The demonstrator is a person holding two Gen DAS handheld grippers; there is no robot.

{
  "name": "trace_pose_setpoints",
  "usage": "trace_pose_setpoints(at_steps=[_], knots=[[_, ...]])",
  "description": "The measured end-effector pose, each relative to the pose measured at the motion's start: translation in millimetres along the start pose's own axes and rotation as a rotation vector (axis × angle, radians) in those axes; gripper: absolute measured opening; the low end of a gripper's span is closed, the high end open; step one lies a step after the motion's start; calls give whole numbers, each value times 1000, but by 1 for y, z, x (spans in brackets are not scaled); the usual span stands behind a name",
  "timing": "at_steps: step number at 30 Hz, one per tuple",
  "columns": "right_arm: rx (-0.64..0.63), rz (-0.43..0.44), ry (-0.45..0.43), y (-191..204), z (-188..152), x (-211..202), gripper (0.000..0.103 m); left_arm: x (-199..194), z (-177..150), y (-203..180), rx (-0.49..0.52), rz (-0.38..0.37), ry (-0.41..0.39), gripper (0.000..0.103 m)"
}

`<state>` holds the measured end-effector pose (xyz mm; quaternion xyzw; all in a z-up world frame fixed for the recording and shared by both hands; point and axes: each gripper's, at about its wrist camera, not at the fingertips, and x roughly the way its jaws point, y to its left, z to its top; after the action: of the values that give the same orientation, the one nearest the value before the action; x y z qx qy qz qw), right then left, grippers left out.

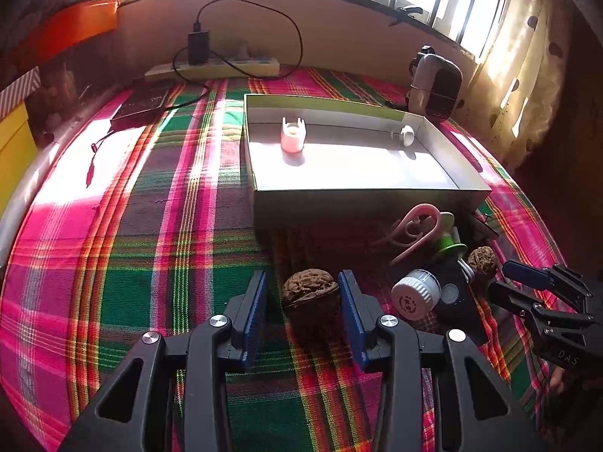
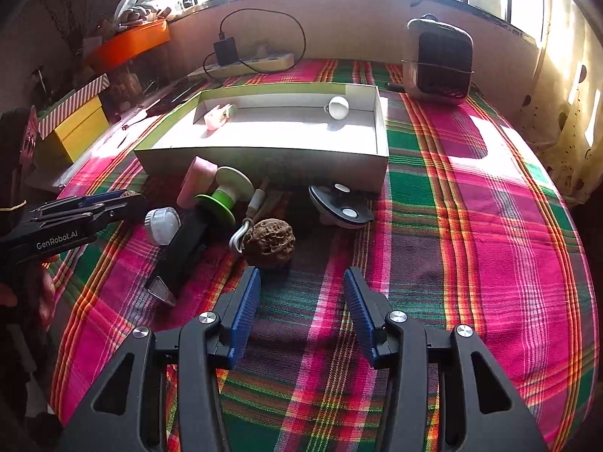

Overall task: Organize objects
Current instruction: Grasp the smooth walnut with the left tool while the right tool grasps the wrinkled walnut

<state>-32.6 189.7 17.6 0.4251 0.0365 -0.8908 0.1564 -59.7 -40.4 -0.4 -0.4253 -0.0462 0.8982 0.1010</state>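
Observation:
A brown walnut [image 1: 309, 290] lies on the plaid cloth between the fingers of my left gripper [image 1: 302, 278]. It sits close against the right pad, with a gap showing at the left pad, so the gripper is open. My right gripper [image 2: 301, 290] is open with only cloth between its fingers. A second walnut [image 2: 269, 243] lies just beyond its left fingertip. The shallow grey box [image 2: 264, 158] holds a small pink cup [image 1: 292, 137] and a white ball-shaped piece [image 2: 338, 107]. In the left wrist view the right gripper [image 1: 503, 277] enters from the right near that second walnut [image 1: 482, 260].
In front of the box lie a pink hook [image 1: 414, 229], a green-and-white spool [image 2: 226, 196], a white-capped bottle [image 1: 414, 293] on a black flat object [image 2: 188, 252], and a dark oval piece [image 2: 339, 207]. A heater [image 2: 437, 60], a power strip [image 2: 245, 64] and a yellow box [image 2: 75, 128] stand behind.

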Motion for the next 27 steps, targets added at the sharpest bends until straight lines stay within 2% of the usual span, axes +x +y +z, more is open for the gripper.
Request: trace_pose_setpoints(at_steps=[11,27], knots=[[-29,5,20,12,16,18,47,0,0,0,2,3,0,37],[-60,-42,27,16,26,29,48,1,0,-2,11,13,2,37]])
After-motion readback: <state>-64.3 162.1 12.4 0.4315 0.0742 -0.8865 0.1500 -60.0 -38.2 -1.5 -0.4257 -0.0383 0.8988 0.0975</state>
